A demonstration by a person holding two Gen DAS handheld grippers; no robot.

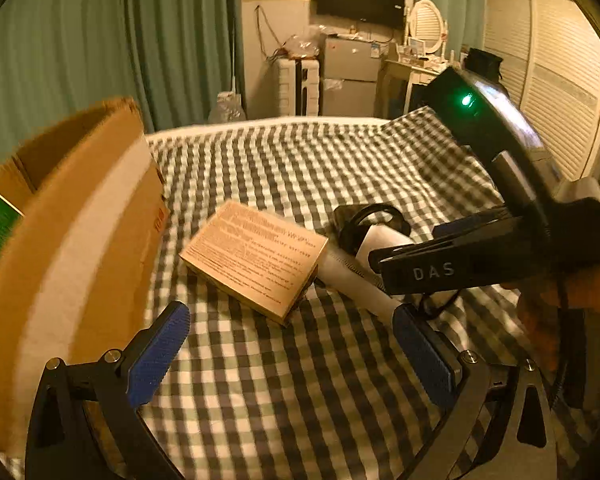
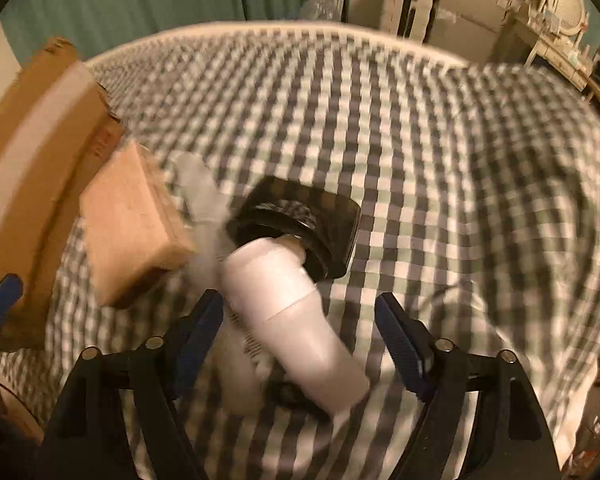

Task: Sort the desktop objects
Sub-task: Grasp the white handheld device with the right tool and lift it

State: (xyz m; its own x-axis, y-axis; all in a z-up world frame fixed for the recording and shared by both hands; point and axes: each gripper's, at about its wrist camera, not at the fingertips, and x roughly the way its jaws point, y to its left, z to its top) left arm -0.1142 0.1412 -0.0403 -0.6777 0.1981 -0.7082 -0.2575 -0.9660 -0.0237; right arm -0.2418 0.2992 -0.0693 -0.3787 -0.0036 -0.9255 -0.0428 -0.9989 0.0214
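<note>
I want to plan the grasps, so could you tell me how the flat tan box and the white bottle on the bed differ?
The flat tan box is a thin rectangular slab with printed text on its top face; the white bottle is round and plain, apart from a seam around it. The box lies nearer the big cardboard carton; the bottle lies against a black object. The bottle sits between the right gripper's open jaws; the box does not. Both rest on the checked bedsheet.

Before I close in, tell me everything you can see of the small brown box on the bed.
The small brown box is flat, rectangular and looks like kraft cardboard, its top face covered in lines of dark print too blurred to read. It seems closed and lies flat on the checked bedcover, right beside the big cardboard carton. A white tube lies against its other side. Neither gripper touches it.
</note>
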